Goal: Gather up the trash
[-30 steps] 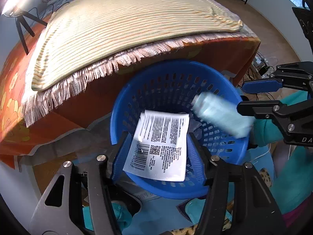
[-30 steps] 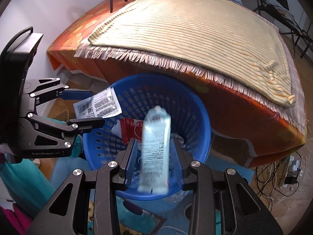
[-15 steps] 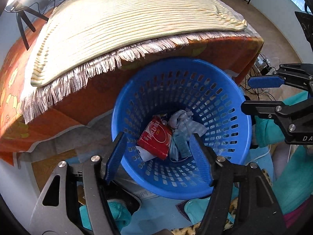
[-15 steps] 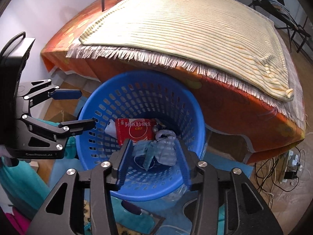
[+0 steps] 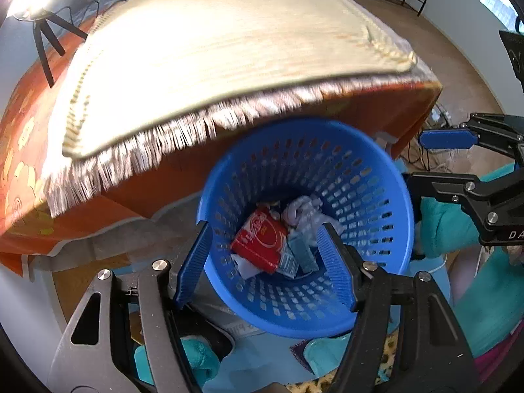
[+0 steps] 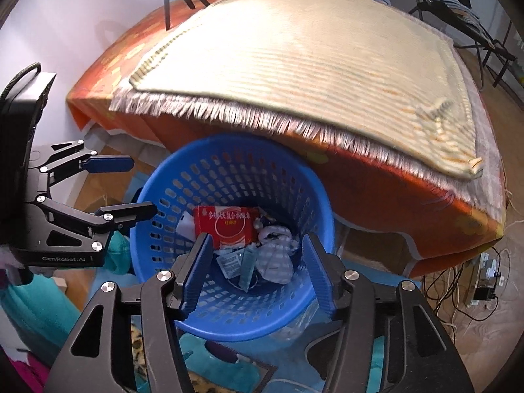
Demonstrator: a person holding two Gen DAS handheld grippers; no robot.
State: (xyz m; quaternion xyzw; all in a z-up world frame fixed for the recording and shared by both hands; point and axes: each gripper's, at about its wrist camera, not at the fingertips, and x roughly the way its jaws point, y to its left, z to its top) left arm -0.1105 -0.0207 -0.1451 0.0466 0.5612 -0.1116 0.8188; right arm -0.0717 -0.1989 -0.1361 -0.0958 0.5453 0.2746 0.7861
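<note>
The blue basket (image 5: 376,177) stands against the bed (image 6: 425,203), under a fringed blanket (image 5: 213,49). Both grippers hang above it, empty — the left gripper (image 5: 265,262) wide open, the right gripper (image 6: 255,275) with jaws just opening. The trash (image 6: 226,226) lies inside. Only the right view shows floor cables (image 6: 458,298).

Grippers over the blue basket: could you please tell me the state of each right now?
Left gripper: open, holding nothing.
Right gripper: open, holding nothing; its jaws have just been opening.
</note>
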